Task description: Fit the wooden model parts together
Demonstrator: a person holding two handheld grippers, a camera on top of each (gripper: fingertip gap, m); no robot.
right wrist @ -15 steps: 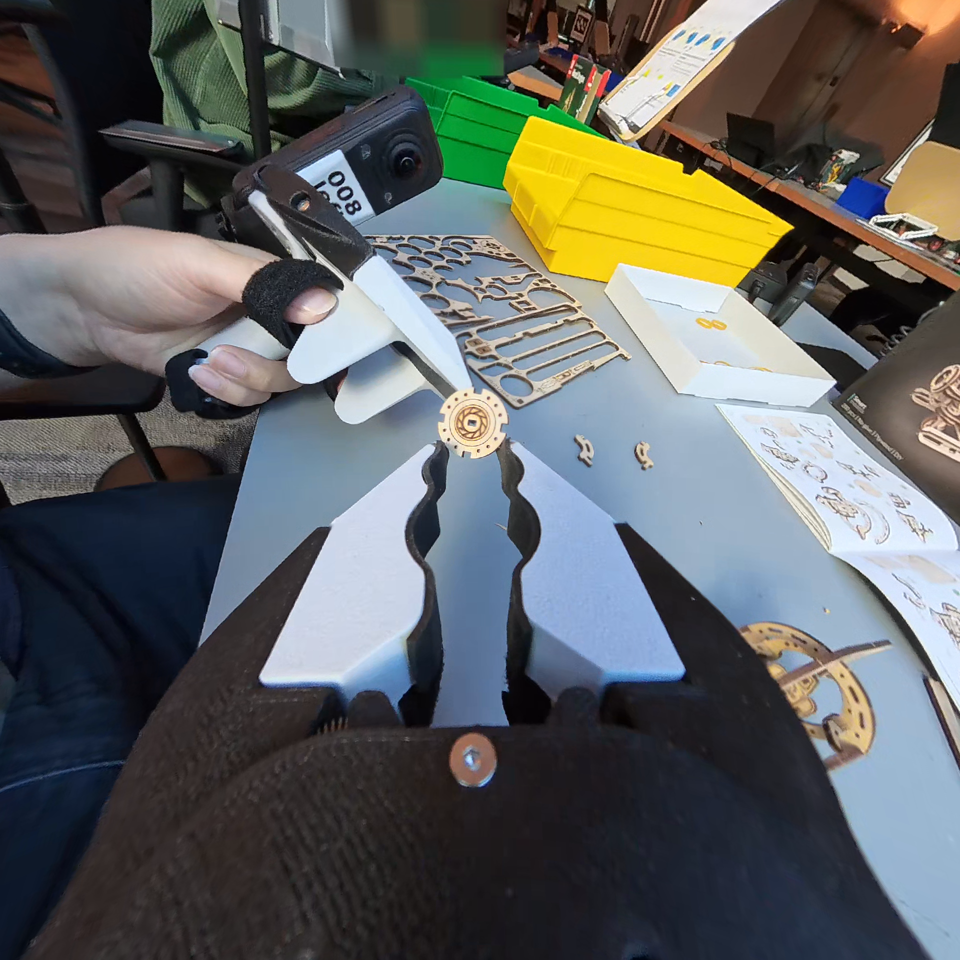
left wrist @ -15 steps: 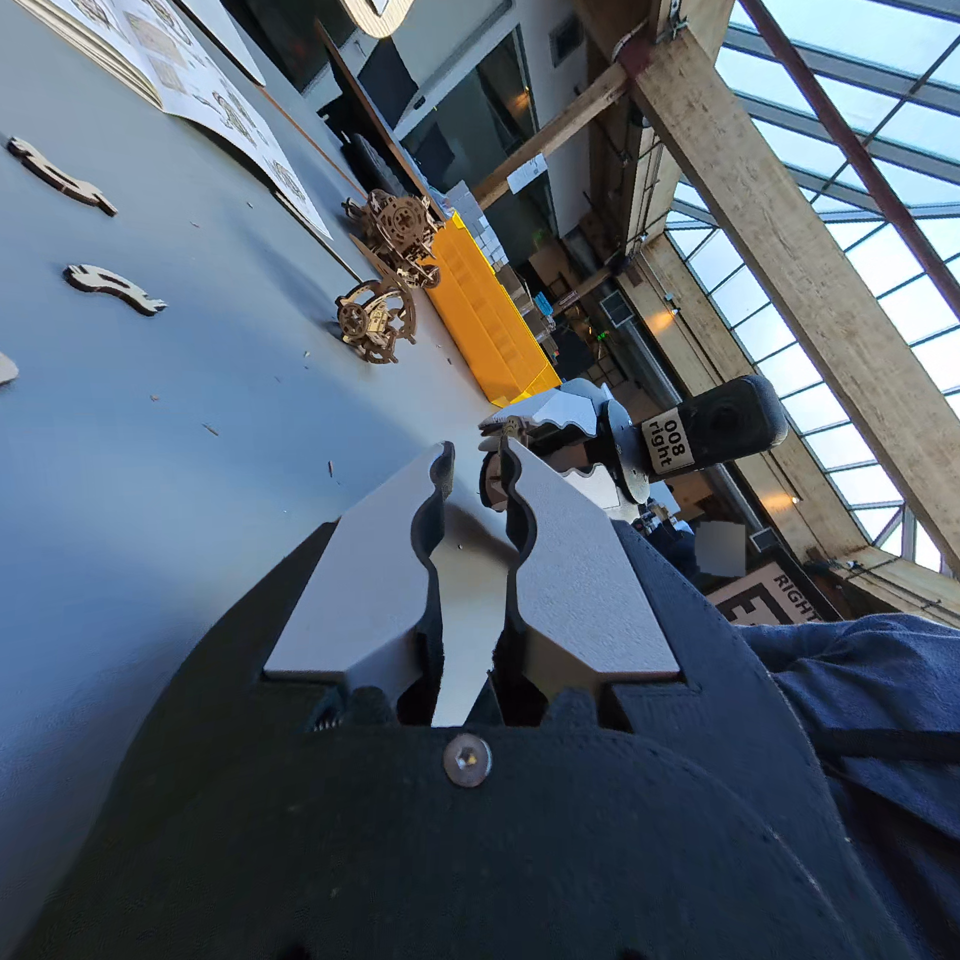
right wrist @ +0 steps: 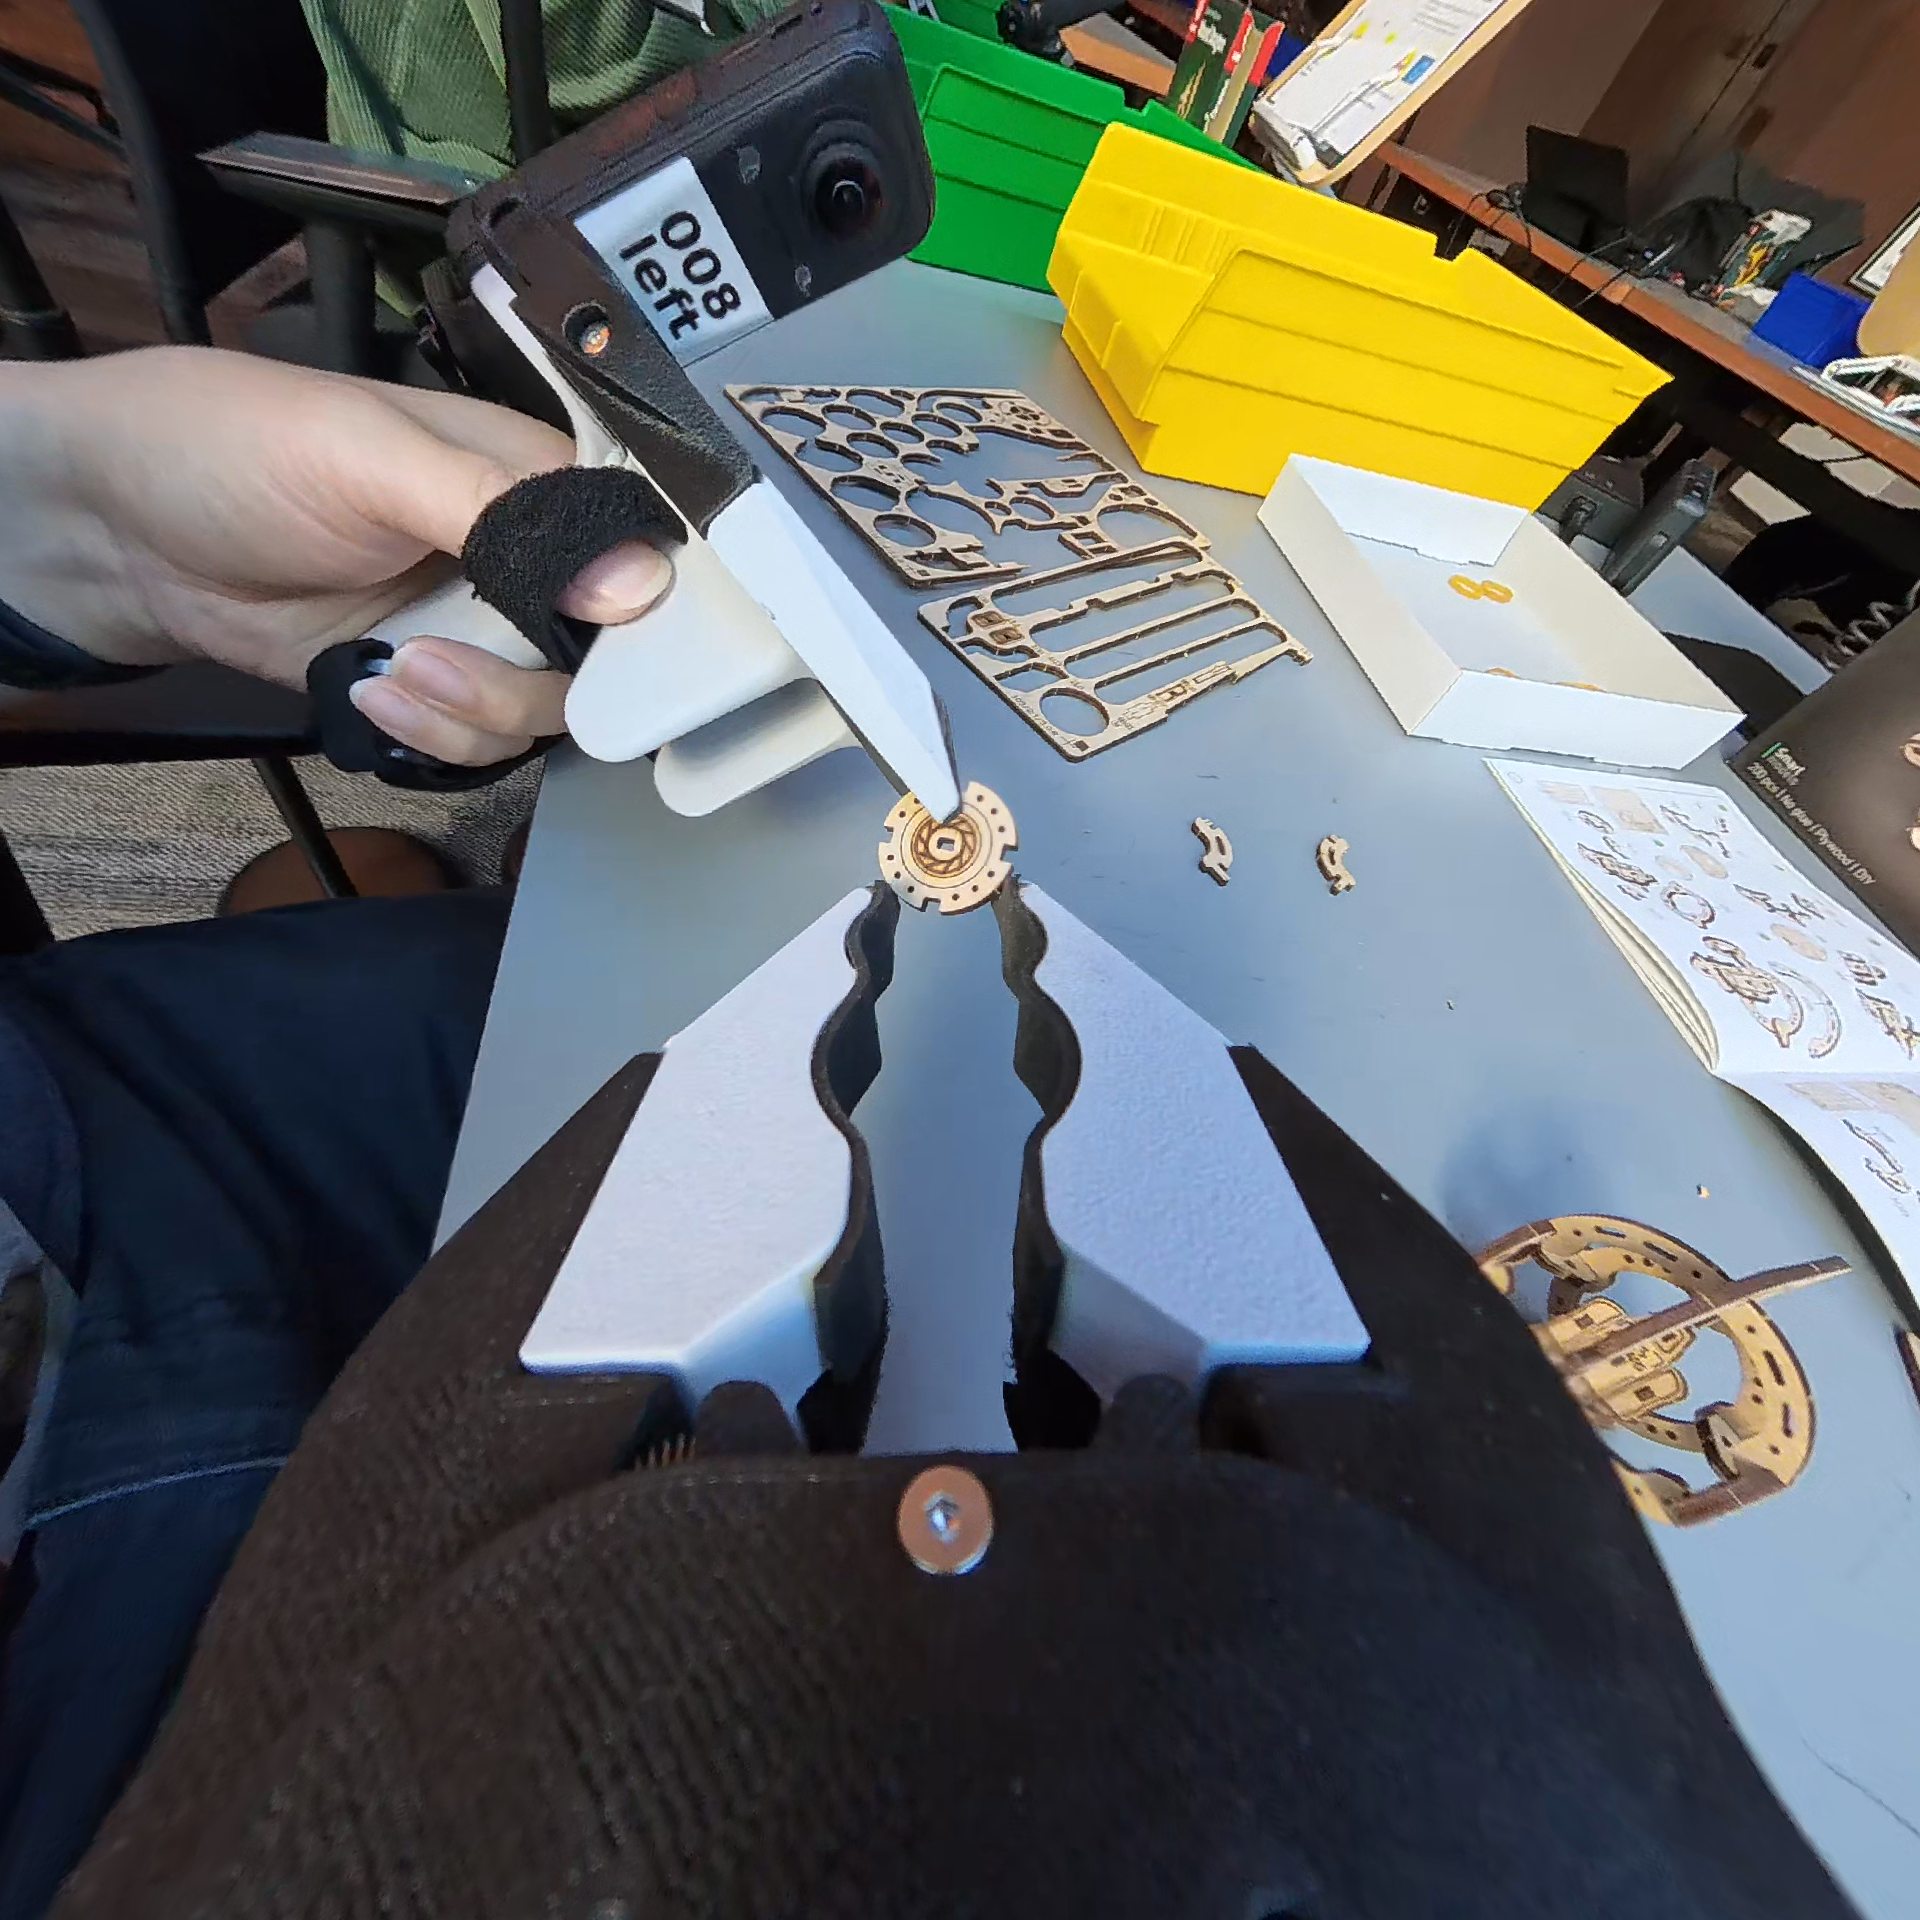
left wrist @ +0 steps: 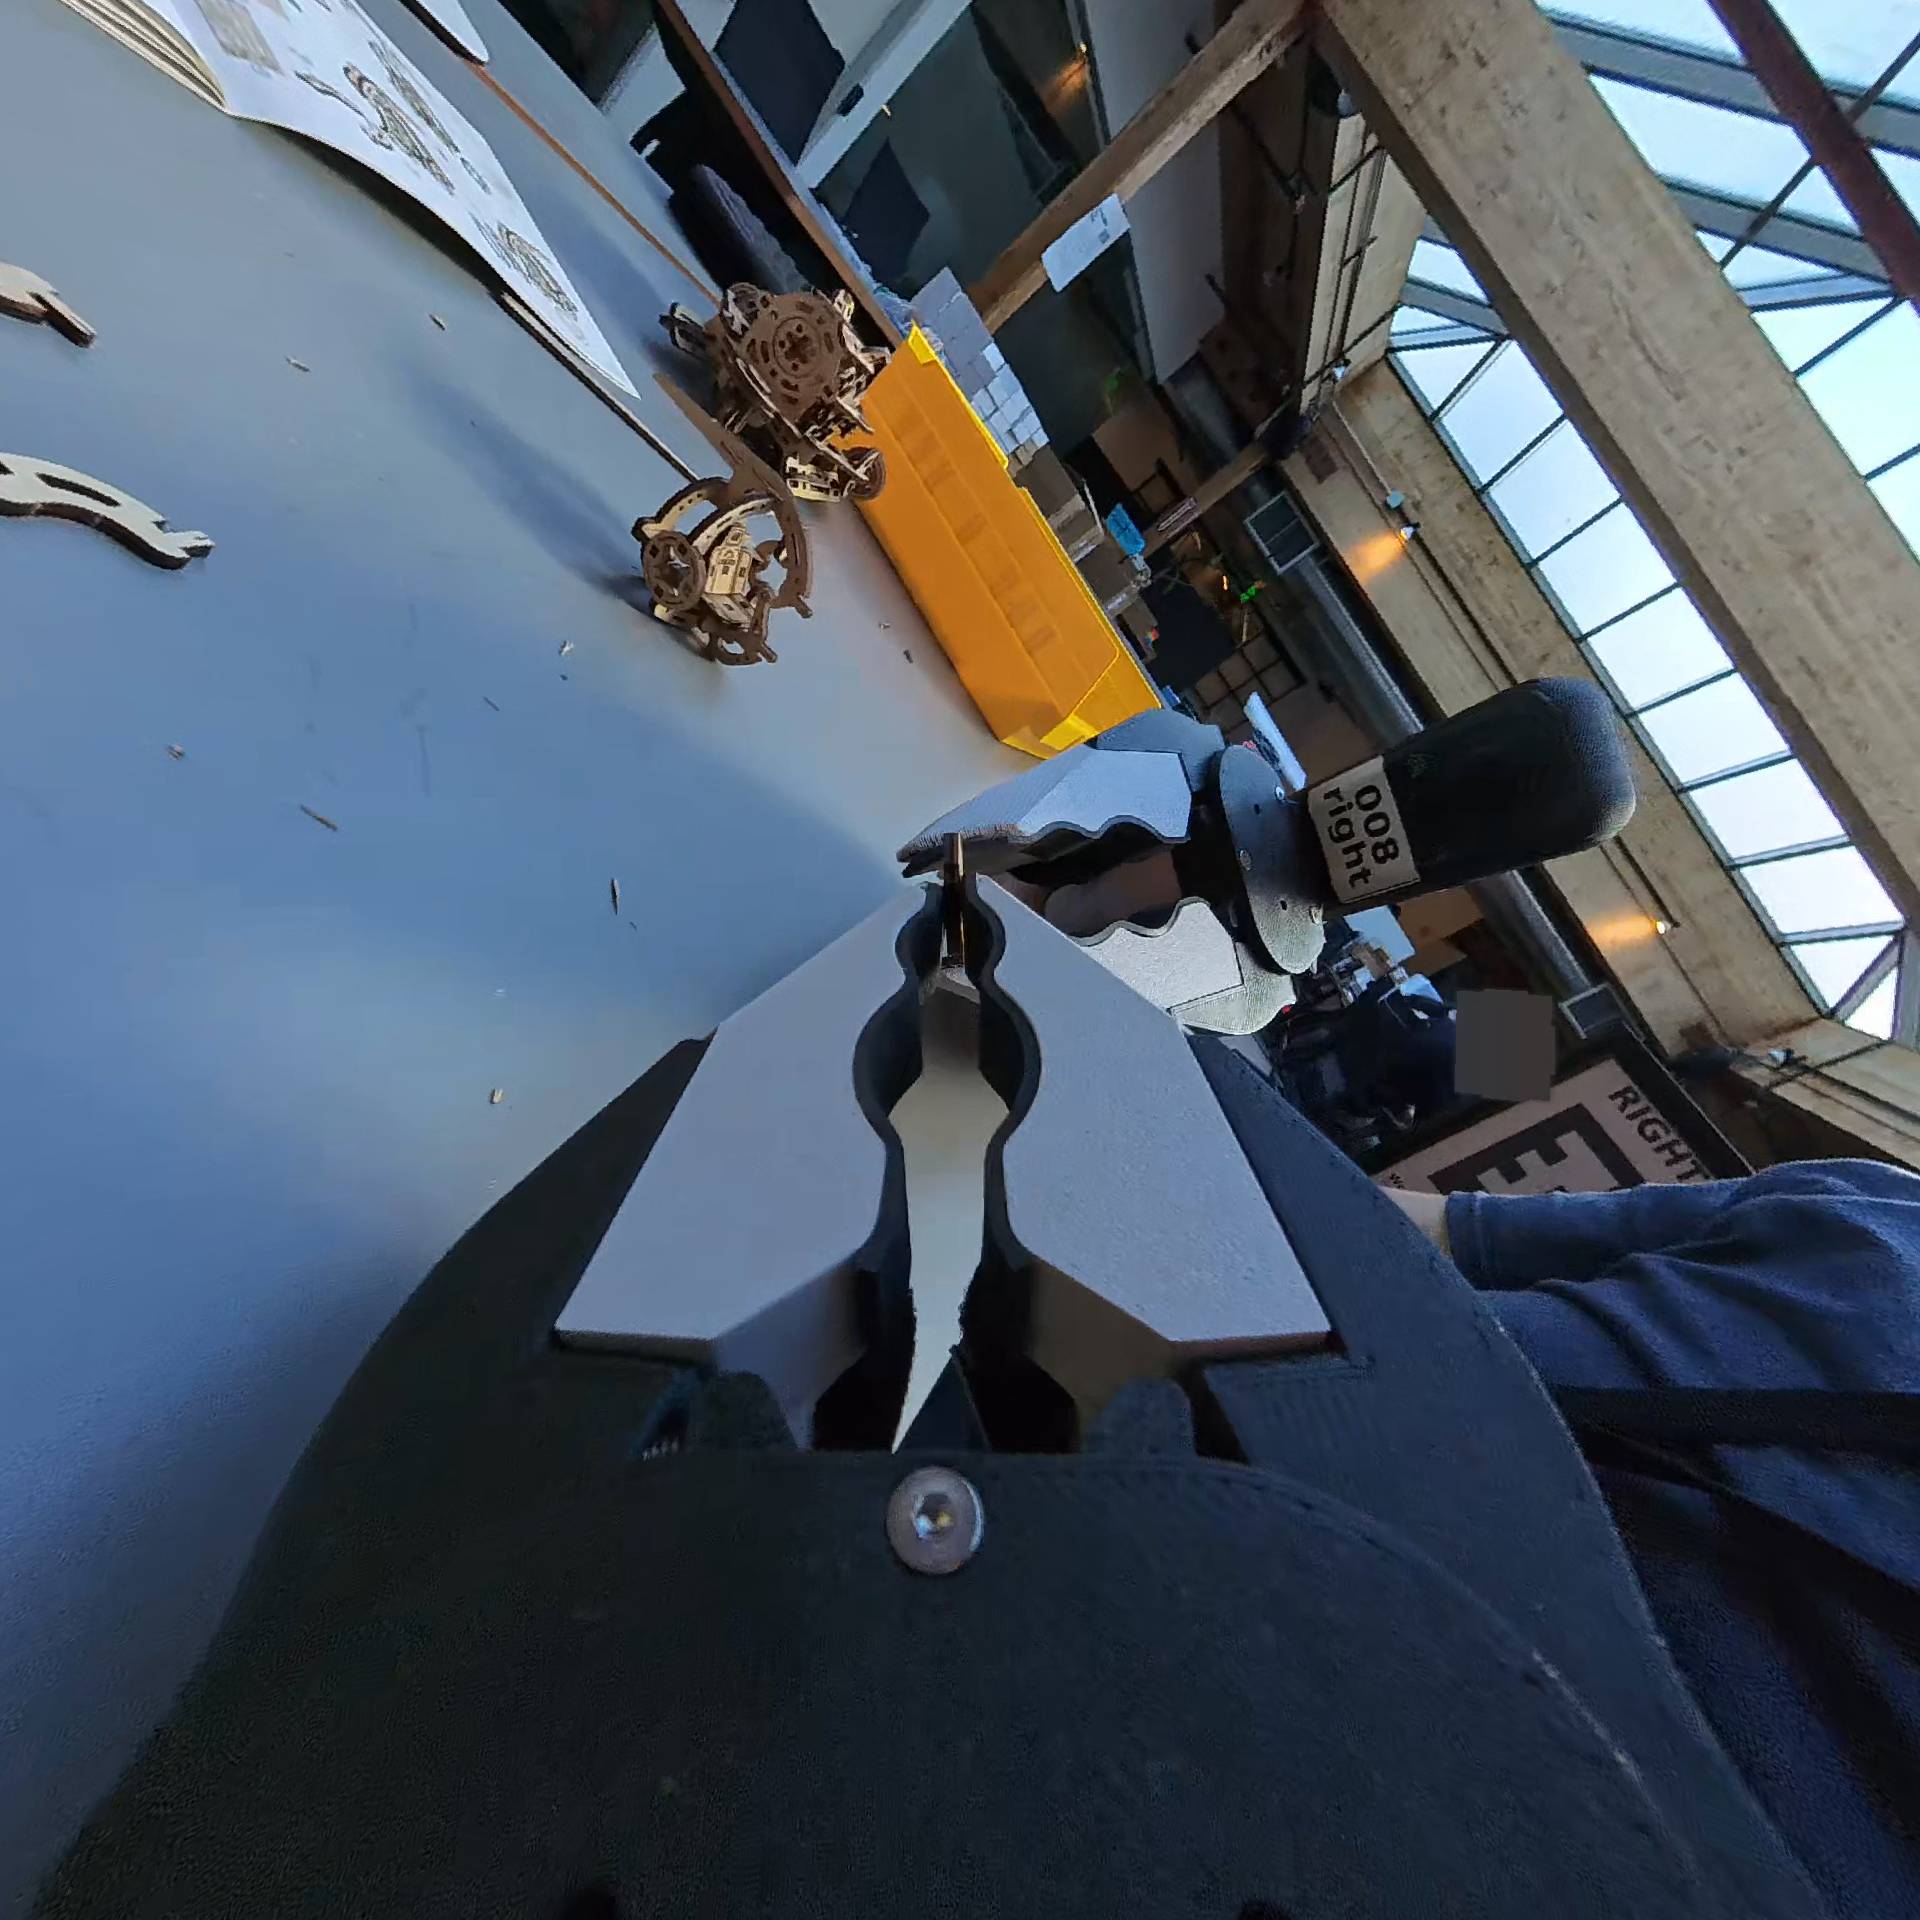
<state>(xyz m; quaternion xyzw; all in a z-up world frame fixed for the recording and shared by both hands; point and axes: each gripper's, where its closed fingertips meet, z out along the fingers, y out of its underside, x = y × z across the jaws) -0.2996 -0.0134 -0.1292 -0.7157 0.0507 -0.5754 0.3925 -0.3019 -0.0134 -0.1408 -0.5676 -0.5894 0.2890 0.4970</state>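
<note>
In the right wrist view, one bare hand (right wrist: 260,520) at nine o'clock held the left gripper (right wrist: 940,800), its two white fingers brought together on the upper rim of a single round wooden gear (right wrist: 948,850). The gear hung above the grey table (right wrist: 1299,987) at about twelve o'clock from the right gripper (right wrist: 945,899), whose two fingertips pressed the gear's lower edge from either side, so both tools clamped the one gear. Beyond it, at twelve to one o'clock, lay two punched-out wooden sheets (right wrist: 1039,540) side by side. At one o'clock stood one yellow bin (right wrist: 1330,343), with one green bin (right wrist: 997,135) behind it. Two small loose wooden pieces (right wrist: 1210,850) rested on the table at two o'clock, close together but apart. One shallow white box (right wrist: 1475,634) sat farther right, and one open instruction booklet (right wrist: 1745,935) lay at three o'clock. One part-built wooden model (right wrist: 1662,1371), a ring with a bar across it, stood at four o'clock.

In the left wrist view the gear (left wrist: 952,904) showed edge-on, pinched between the left gripper (left wrist: 951,920) fingertips, with the right gripper (left wrist: 940,847) meeting it from the far side. Two assembled wooden models (left wrist: 727,571) stood at eleven o'clock.
</note>
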